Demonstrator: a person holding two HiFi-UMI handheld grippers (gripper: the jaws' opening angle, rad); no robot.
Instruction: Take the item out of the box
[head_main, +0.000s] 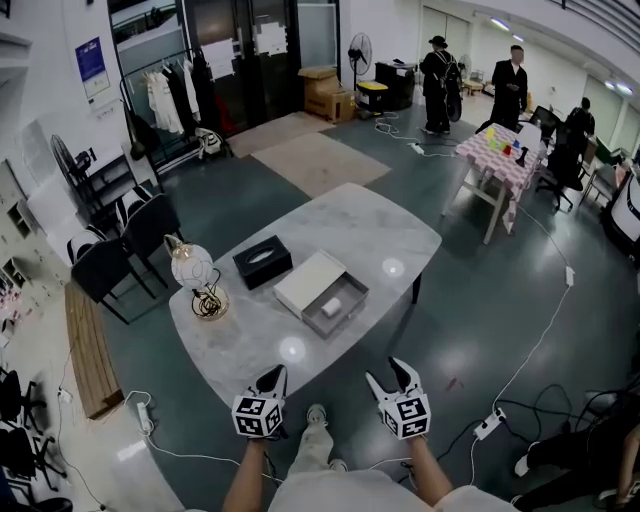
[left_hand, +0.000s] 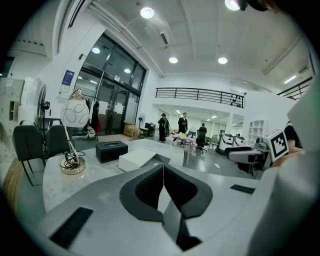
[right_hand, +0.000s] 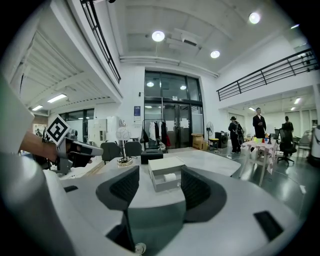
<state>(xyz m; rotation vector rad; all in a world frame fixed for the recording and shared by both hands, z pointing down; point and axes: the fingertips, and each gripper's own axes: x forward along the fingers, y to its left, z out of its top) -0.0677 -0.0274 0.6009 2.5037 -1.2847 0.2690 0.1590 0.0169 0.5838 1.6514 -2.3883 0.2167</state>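
- The left gripper (head_main: 274, 377) is held by the near edge of the marble table (head_main: 385, 238); its jaws are pressed together, and nothing is caught between them.
- The right gripper (head_main: 388, 374) is held beside it, well apart from the box; its jaws are spread, and nothing is grasped.
- The open grey box (head_main: 348, 290) is set mid-table; a white lid (head_main: 308, 282) is laid against its left side; the small white item (head_main: 331, 307) is seen lying inside the box.
- A black tissue box (head_main: 263, 261) and a globe lamp (head_main: 193, 268) are placed farther left.
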